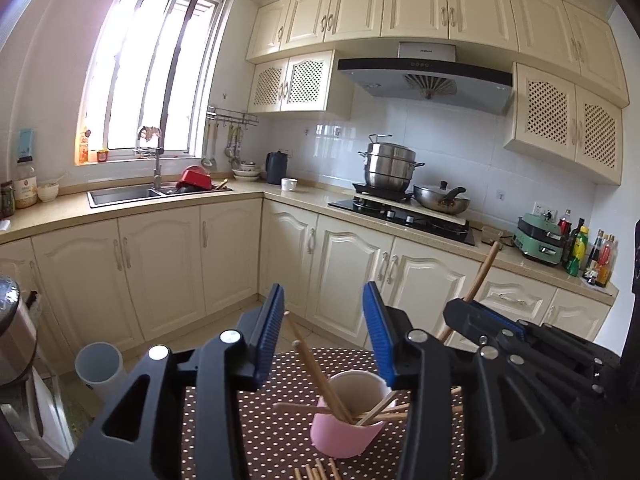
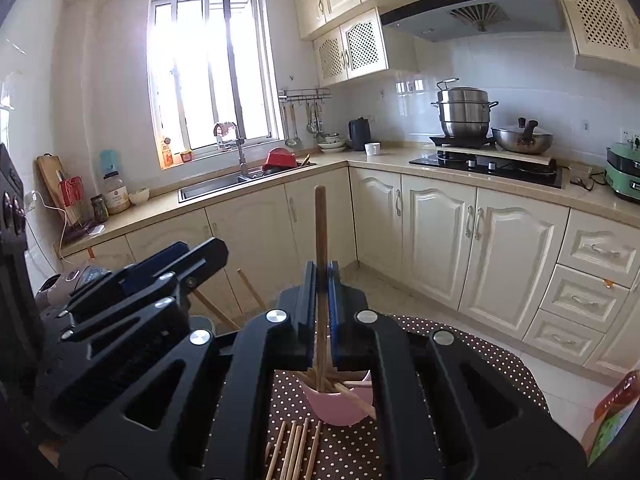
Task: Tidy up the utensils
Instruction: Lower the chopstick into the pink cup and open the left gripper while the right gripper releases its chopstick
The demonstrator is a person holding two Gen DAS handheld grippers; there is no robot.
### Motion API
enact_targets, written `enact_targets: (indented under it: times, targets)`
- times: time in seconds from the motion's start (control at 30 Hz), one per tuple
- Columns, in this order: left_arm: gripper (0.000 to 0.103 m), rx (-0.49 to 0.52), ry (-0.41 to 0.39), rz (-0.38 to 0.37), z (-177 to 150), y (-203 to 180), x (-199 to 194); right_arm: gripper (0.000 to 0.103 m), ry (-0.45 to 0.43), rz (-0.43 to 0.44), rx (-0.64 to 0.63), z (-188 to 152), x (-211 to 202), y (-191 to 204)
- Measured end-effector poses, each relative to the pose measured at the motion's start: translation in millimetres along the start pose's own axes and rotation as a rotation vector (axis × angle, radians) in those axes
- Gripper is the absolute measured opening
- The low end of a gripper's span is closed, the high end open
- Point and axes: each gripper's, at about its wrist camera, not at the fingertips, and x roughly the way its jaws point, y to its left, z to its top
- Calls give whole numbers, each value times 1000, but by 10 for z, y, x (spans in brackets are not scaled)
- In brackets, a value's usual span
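Observation:
A pink cup stands on a brown polka-dot table with several wooden chopsticks leaning in it. My left gripper is open above the cup and holds nothing. My right gripper is shut on one wooden chopstick, held upright with its lower end in the pink cup. The right gripper also shows in the left wrist view, with its chopstick sticking up. Several loose chopsticks lie on the table in front of the cup.
A translucent white container stands at the table's left. Kitchen cabinets, a sink and a stove with pots line the far walls. A colourful package sits at the right edge.

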Motion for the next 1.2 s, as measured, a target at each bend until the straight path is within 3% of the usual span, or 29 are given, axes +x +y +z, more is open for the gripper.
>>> enact_targets:
  times: [0.3, 0.63, 0.83, 1.2]
  targets:
    - [47, 30, 47, 51, -50, 139, -113, 6, 29, -21, 0, -98, 32, 20]
    - [52, 39, 106, 45, -167, 234, -173, 7, 56, -58, 4, -190, -25, 37]
    - [53, 48, 126, 47, -226, 265, -260, 13, 67, -82, 11, -246, -80, 36]
    - [53, 41, 154, 37, -384, 327, -507, 13, 56, -81, 7, -347, -410, 91]
